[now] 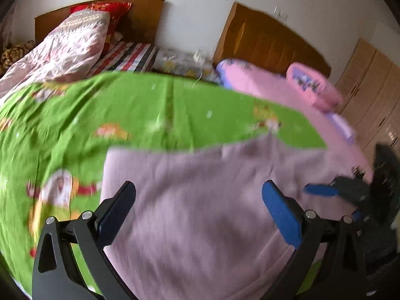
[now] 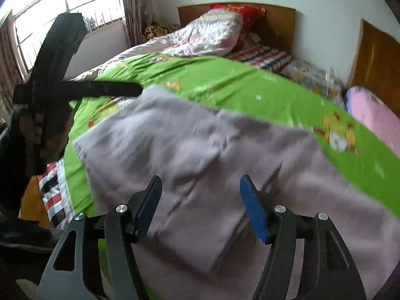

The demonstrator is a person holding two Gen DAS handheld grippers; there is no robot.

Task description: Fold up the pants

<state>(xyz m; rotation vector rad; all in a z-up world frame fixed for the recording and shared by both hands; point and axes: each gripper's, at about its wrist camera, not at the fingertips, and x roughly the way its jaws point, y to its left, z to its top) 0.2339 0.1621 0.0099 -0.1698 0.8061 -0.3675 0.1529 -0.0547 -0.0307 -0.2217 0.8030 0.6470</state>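
Note:
Pale mauve pants [image 1: 200, 212] lie spread on a green cartoon-print bed cover [image 1: 112, 110]. My left gripper [image 1: 200, 187] is open and empty, just above the cloth. The right gripper shows at the right edge of the left wrist view [image 1: 325, 191]. In the right wrist view the pants [image 2: 200, 155] lie flat, with a folded layer near me. My right gripper [image 2: 200, 182] is open and empty above them. The left gripper [image 2: 55, 87] shows at the left of this view, over the pants' far end. Both views are blurred by motion.
A pink-white quilt [image 1: 65, 47] and red pillow [image 1: 110, 8] lie at the bed head. A pink pillow [image 1: 312, 87] and wooden headboard [image 1: 270, 40] are on the right, wardrobes [image 1: 372, 87] beyond. A window [image 2: 57, 7] is at the left of the right wrist view.

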